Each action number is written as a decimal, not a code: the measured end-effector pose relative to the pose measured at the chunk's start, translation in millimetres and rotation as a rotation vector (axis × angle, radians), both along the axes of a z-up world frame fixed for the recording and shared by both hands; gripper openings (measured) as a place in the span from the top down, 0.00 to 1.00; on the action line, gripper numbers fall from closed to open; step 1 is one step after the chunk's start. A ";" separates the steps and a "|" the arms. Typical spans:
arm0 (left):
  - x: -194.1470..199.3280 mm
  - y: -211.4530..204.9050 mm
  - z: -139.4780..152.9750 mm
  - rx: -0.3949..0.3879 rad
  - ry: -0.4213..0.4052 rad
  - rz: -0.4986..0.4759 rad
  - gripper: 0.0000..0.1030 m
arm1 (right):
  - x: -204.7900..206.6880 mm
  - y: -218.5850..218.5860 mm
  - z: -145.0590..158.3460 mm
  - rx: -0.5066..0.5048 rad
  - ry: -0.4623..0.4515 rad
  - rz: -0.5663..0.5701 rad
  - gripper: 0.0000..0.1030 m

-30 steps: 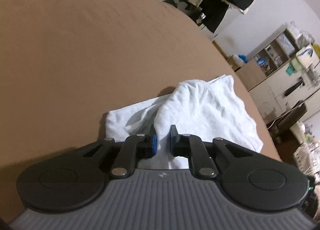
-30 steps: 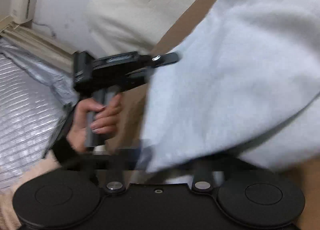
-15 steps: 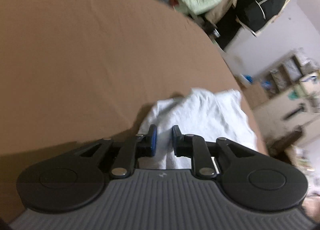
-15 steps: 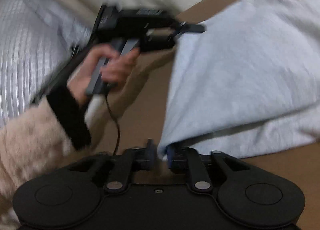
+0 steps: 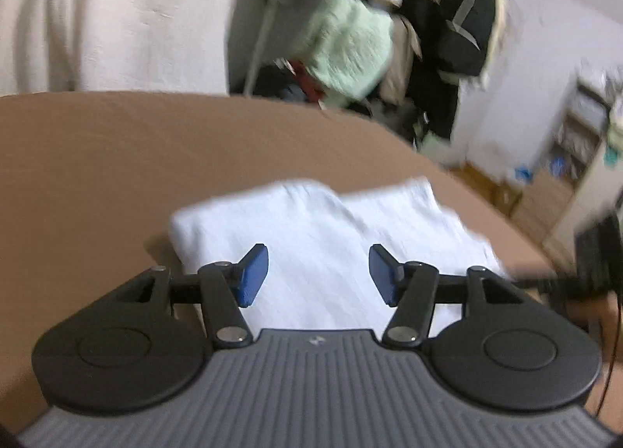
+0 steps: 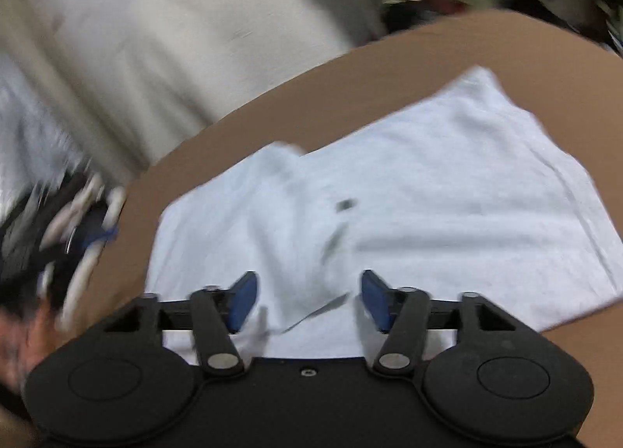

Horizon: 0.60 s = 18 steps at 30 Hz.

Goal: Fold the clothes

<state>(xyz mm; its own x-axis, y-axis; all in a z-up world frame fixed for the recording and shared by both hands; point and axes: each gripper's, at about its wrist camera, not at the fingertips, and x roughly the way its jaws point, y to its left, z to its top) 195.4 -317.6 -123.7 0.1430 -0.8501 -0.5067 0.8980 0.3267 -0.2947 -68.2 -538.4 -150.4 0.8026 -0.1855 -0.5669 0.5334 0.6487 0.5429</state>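
Note:
A white garment [image 5: 323,241] lies folded on the brown surface [image 5: 117,159]. My left gripper [image 5: 318,274] hovers above its near edge; the jaws are opening, the blue pads apart, and nothing is pinched between them. In the right wrist view the same white garment [image 6: 409,191] spreads out flat, a small dark mark near its middle. My right gripper [image 6: 309,300] hangs over its near edge with jaws opening and the cloth lying loose below them. The left gripper shows as a dark blur [image 6: 58,237] at the left edge of that view.
A heap of clothes, pale green [image 5: 350,54] and black [image 5: 459,31], piles beyond the far edge. A white pillow or cover [image 5: 109,15] lies at the back left. Shelves [image 5: 580,132] stand at the right. The other gripper's handle [image 5: 595,257] shows at right.
Both grippers let go of the white cloth and their jaws spread. Both pulled back and rose, and the garment dropped flat onto the brown surface.

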 end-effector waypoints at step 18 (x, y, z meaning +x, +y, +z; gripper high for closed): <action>-55.9 27.9 -21.1 0.293 -0.394 0.074 0.92 | 44.6 1.4 -35.7 0.252 -0.181 0.074 0.91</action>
